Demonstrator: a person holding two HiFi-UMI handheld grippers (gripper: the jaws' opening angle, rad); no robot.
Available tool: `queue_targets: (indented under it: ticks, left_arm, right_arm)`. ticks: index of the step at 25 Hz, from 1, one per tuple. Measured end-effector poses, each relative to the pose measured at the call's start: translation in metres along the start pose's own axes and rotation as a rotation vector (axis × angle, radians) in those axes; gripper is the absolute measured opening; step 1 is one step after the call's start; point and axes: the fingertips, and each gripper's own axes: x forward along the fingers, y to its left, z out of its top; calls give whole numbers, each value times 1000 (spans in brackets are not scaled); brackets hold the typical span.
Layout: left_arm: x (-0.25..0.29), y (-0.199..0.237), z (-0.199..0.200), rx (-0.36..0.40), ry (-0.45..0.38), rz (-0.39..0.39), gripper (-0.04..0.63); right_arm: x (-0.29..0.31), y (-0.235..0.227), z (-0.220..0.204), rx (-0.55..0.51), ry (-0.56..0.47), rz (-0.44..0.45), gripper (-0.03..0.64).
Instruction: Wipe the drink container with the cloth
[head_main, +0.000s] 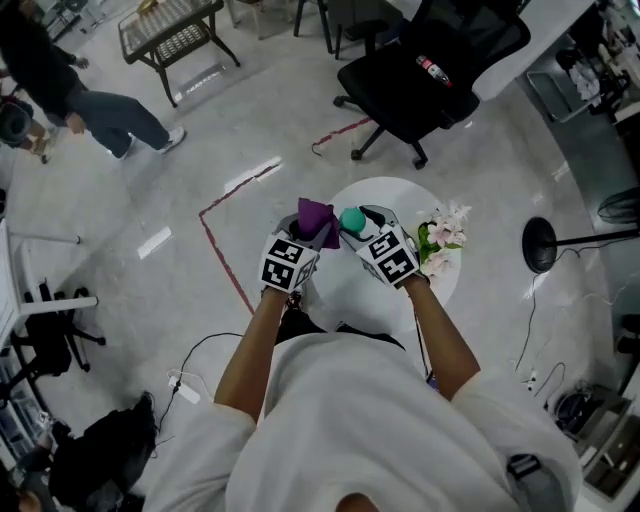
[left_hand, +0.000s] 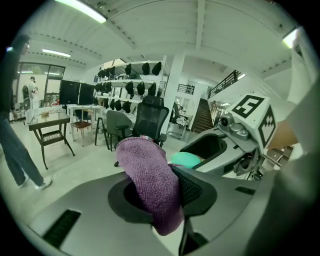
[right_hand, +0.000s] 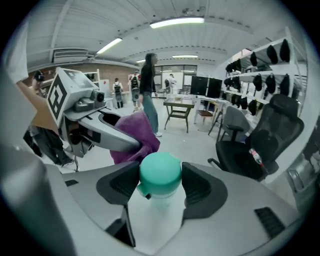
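- Grey floor (head_main: 200, 260) is seen under one small round white table (head_main: 365, 290), with one bunch of pink flowers (head_main: 443, 238) at its right edge.
- One purple cloth (left_hand: 150, 172) is pinched in the left gripper (left_hand: 160, 192), over the table's far left.
- One drink container (right_hand: 160, 175) is clamped by its teal cap in the right gripper (right_hand: 160, 184), just right of the cloth.

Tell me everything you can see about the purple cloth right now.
The purple cloth looks like nubby terry or microfibre, bunched into a thick fold. The left gripper pinches it between both pads, its loose end standing up past the jaws. It is held over the round white table, beside the teal cap of the drink container in the right gripper; whether they touch is unclear.
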Motion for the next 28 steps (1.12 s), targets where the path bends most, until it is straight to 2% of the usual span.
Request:
queue_targets:
  ticks: [5,13,17,21,28]
  left_arm:
    - [21,14,-8,-43,33,-76,120]
    - [63,18,-13,-92,34,-227,118]
    - [82,22,-29,-83,71,-300,120]
    - [102,25,-54,-66,135,-341,120]
    - [147,45,-112,-64,253,-296,118]
  right_arm:
    - [4,1,4,166,11,-163,278]
    - [5,-16,0,351,37,-369,278]
    - [5,-18,-3,410,51,-424,278]
    - [3,-17,-4,456,69,-468,278]
    - [10,-19,-5,482,62,-490,278]
